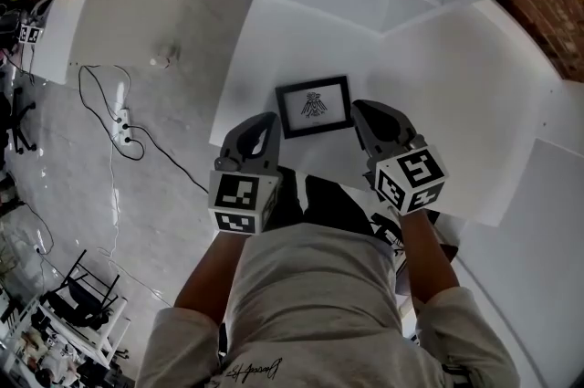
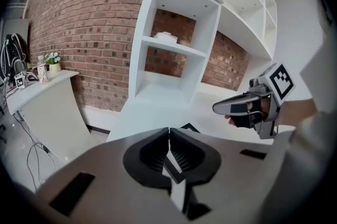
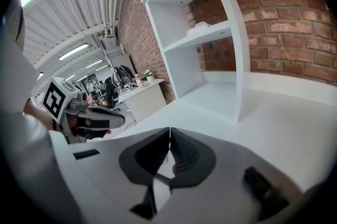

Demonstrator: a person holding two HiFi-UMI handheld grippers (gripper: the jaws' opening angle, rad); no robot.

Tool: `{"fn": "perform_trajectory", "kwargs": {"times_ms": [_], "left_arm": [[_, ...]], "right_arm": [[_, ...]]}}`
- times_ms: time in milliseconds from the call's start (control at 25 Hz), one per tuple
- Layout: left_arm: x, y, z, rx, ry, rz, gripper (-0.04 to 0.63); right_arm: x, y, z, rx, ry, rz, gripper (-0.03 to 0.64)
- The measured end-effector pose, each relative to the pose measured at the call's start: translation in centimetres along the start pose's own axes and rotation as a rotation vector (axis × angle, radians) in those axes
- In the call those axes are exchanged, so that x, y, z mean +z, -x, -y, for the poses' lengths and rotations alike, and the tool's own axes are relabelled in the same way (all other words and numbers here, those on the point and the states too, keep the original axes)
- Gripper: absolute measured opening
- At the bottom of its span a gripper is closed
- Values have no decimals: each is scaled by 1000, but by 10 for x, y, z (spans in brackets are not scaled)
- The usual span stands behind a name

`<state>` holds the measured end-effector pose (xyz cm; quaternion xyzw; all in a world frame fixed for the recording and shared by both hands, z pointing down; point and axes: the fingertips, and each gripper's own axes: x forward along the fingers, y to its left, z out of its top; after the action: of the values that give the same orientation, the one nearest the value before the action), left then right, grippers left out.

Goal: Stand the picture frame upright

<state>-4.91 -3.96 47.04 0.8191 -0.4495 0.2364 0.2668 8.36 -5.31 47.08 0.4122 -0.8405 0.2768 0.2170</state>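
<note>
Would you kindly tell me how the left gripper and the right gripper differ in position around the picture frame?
The left gripper sits left of the picture frame, the right gripper right of it. The left gripper's tips stop by the frame's near corner; the right gripper's reach alongside its edge. Both are shut and empty; the frame lies flat on the table.

Soft, even, bright light falls on the smooth white tabletop (image 1: 456, 94), leaving only faint shadows. Long white ceiling strip lights (image 3: 73, 51) glow. All fisheye views bend and darken at the corners. The grey left gripper (image 2: 169, 132) looks slightly blurred near the lens.
</note>
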Motion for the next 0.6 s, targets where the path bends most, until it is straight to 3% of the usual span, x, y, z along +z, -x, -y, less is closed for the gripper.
{"fn": "perform_trajectory", "kwargs": {"times_ms": [600], "left_arm": [[-38, -29, -16, 14, 65, -95, 18]], "right_arm": [[-36, -31, 22, -18, 3, -112, 29]]}}
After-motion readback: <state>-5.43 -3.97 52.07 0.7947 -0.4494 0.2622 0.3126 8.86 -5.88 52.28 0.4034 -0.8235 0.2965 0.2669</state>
